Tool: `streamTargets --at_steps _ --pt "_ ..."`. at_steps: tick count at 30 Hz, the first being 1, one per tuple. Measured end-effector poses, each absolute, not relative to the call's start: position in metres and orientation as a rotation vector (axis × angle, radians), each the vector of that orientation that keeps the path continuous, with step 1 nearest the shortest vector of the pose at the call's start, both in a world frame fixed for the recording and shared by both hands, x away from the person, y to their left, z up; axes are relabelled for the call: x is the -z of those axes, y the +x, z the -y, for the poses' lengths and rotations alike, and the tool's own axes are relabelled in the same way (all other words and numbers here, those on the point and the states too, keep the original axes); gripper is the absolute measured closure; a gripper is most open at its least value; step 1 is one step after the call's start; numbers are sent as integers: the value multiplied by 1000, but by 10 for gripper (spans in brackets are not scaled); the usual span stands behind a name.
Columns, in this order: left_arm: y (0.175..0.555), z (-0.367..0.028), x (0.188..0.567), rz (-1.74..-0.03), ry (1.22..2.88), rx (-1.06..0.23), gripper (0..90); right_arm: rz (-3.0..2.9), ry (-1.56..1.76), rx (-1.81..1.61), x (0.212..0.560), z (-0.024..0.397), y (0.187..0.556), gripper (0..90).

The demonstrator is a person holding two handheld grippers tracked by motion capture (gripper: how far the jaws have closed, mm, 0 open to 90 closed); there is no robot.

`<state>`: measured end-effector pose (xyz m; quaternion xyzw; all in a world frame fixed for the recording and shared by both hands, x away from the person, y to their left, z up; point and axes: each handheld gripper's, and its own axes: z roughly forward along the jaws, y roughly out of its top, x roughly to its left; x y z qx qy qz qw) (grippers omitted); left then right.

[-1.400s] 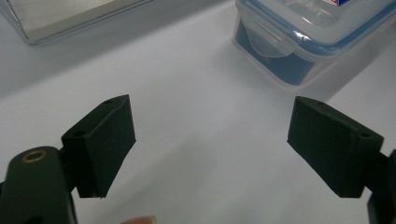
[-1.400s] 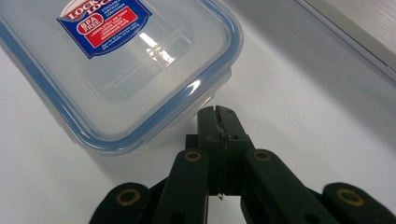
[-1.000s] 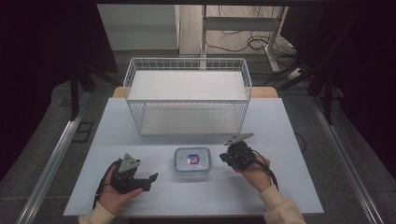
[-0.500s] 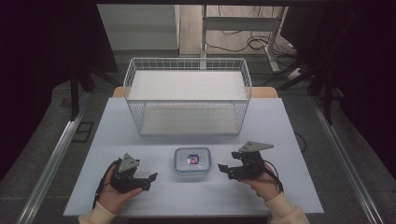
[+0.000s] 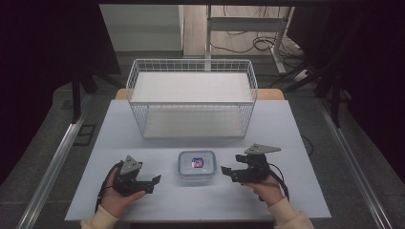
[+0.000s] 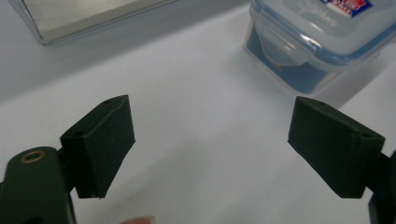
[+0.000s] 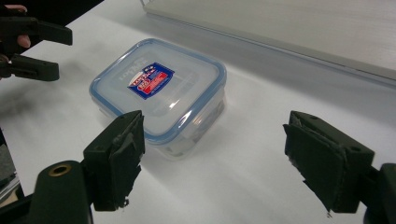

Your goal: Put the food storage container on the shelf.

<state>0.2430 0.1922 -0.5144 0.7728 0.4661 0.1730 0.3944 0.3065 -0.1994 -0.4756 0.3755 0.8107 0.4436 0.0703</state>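
A clear square food container (image 5: 196, 164) with a blue-rimmed lid and a red and blue label sits on the white table, between my two grippers. My left gripper (image 5: 153, 184) rests to its left, open, with nothing between the jaws; the left gripper view has the container (image 6: 317, 42) ahead at upper right. My right gripper (image 5: 228, 173) points at the container from the right. Its jaws have just been opening and stand wide with nothing between them. The container (image 7: 159, 93) lies just beyond the right gripper (image 7: 212, 149), toward its left jaw.
A white wire basket (image 5: 191, 100) with a pale board in its bottom stands at the back of the table, behind the container. The table's front edge runs just below both hands. Dark floor and metal rails flank the table.
My right gripper has shifted a little toward the near edge and swung level toward the container, and its jaws went from shut to wide open. The left gripper and the container have not moved.
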Motion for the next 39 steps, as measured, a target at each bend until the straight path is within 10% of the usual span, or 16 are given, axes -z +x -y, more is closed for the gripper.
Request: streamTargets --at_steps 39 --pt "315 -139 519 -1282 1798 158 202 -2575 1324 -1338 498 148 341 181"
